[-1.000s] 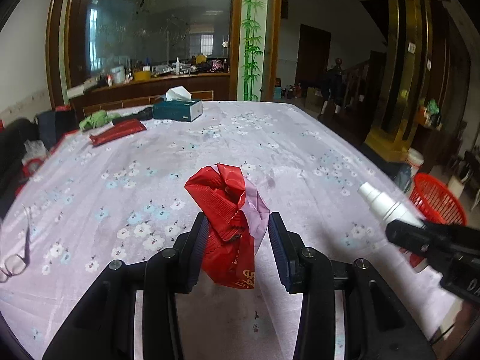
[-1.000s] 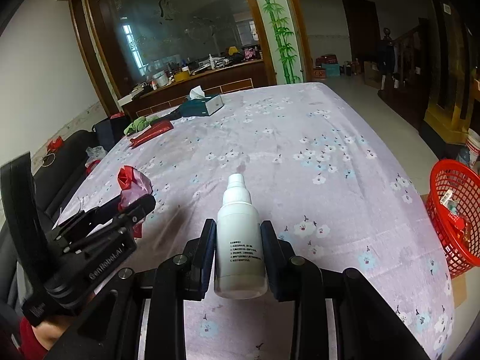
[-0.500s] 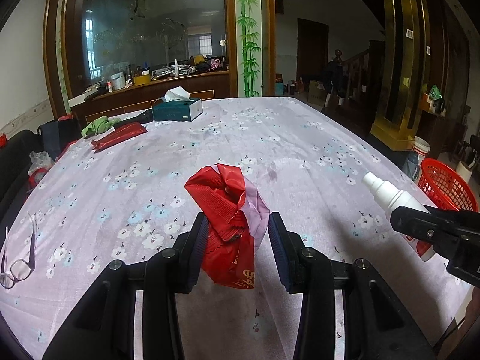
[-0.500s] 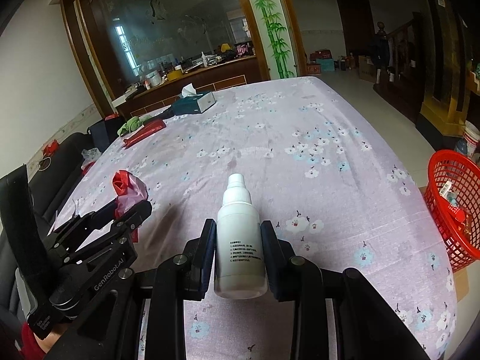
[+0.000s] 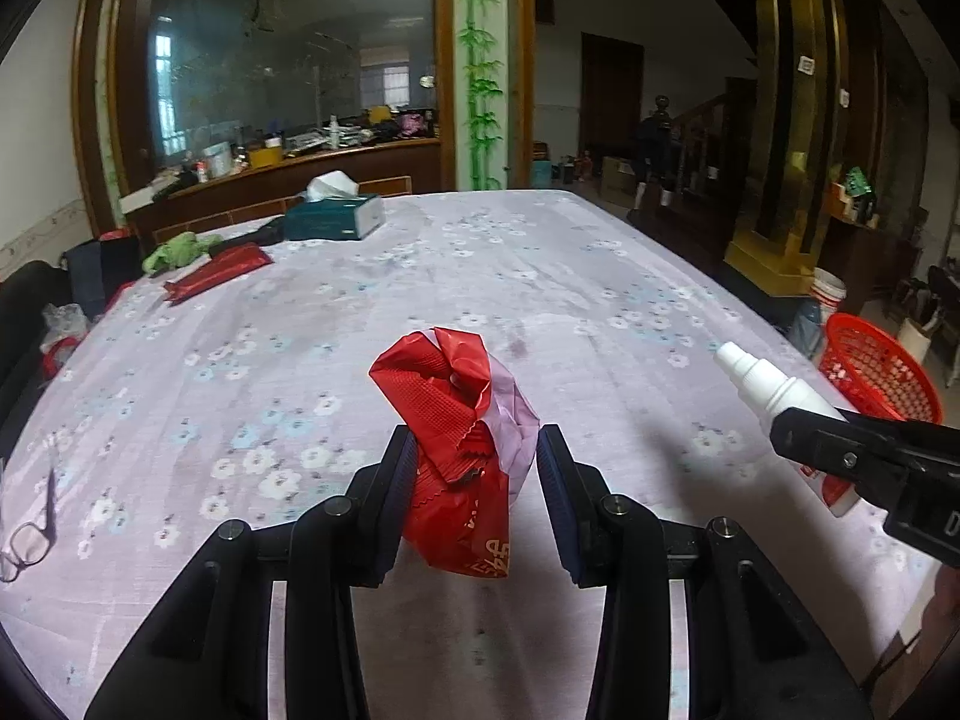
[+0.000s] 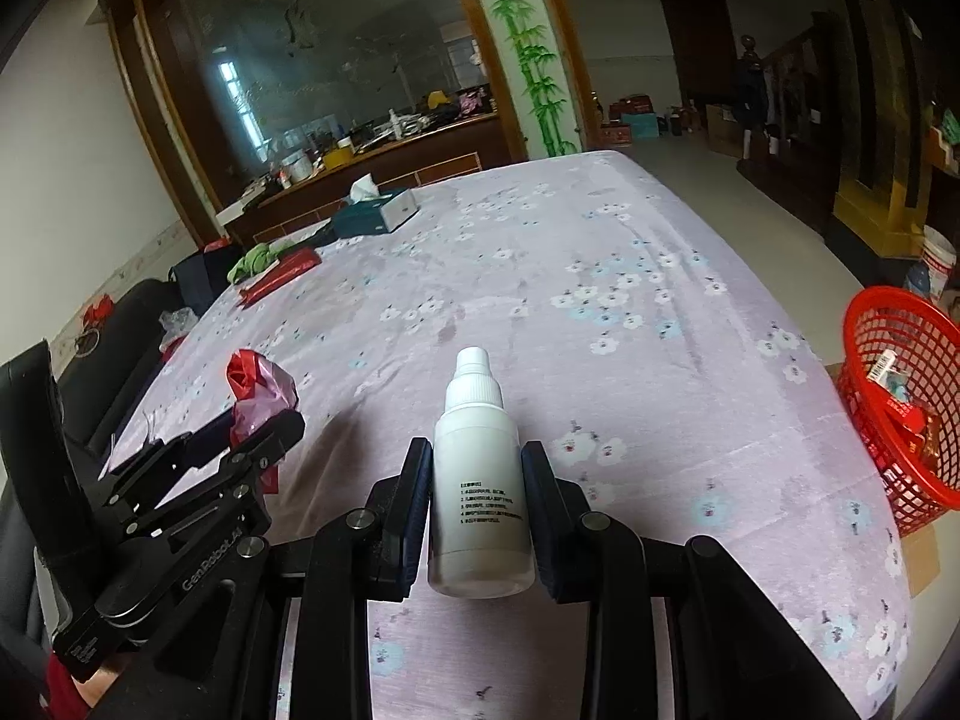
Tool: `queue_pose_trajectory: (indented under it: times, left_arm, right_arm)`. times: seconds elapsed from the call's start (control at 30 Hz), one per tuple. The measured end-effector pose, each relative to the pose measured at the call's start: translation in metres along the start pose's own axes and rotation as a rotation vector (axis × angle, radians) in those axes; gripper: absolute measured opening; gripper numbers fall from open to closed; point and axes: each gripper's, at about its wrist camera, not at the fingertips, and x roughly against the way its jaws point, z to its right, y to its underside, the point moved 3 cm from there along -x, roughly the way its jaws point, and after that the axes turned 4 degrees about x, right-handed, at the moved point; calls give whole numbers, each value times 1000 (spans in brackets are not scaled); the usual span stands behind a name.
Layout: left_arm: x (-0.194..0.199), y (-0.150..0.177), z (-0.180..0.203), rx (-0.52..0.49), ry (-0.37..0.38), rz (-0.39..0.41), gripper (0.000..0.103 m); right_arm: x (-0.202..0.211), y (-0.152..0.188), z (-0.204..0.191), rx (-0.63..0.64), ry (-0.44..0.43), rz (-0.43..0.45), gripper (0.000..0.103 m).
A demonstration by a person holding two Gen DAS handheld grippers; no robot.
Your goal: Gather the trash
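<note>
Both claws loaded above the flowered table.

Left wrist view: we find the left gripper (image 5: 477, 474) partly closed on a crumpled red wrapper (image 5: 459, 444) with a pale pink scrap bunched against it, held clear above the tablecloth (image 5: 540, 282). The right gripper (image 5: 804, 438) enters at right, carrying a white bottle (image 5: 774, 387). A red basket (image 5: 879, 372) sits beyond the table's right edge; glasses (image 5: 24, 543) lie at the left edge, a tissue box (image 5: 336, 216) at the far end. Right wrist view: we find the right gripper (image 6: 480, 492) clamped on the upright bottle (image 6: 480, 492), cap forward. The left gripper (image 6: 240, 438) and its wrapper (image 6: 258, 387) show at left. The basket (image 6: 900, 414) stands on the floor to the right, with scraps inside.
</note>
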Motion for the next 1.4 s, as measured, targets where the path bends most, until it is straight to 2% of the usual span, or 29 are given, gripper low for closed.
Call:
queue_pose_trajectory:
  times: [0.13,0.27,0.4,0.67,0.83,1.1,1.17,1.2,1.23,1.3,1.37,1.4]
  left_arm:
    - [0,-5,17,-4,107,-34,39]
    - [-1,-12,43,0,270,-95,39]
    - [-3,-20,76,-34,353,-124,40]
    - [-10,-38,179,-129,515,-178,40]
    - [-17,-48,240,-148,615,-219,40]
    - [-51,-49,319,-221,648,-246,42]
    - [-61,-47,329,-222,636,-258,52]
    - [-63,-45,330,-219,626,-262,61]
    - [-64,-44,329,-217,621,-264,65]
    - [-61,-40,321,-219,612,-258,65]
    - [-52,-38,309,-219,592,-232,65]
    - [-46,-38,304,-214,585,-216,69]
  right_arm:
    - [14,-3,25,-55,23,25,32]
    - [32,-6,56,-108,68,61,32]
    - [56,-8,93,-172,114,106,32]
    - [108,-15,194,-341,225,195,32]
    - [124,-18,237,-394,262,212,32]
    - [124,-23,290,-472,284,213,34]
    - [120,-23,301,-479,299,202,47]
    - [119,-22,303,-484,302,196,54]
    - [120,-20,305,-491,298,194,54]
    - [128,-15,302,-480,309,202,55]
    - [138,-8,294,-461,358,208,57]
    - [143,-5,289,-456,384,212,63]
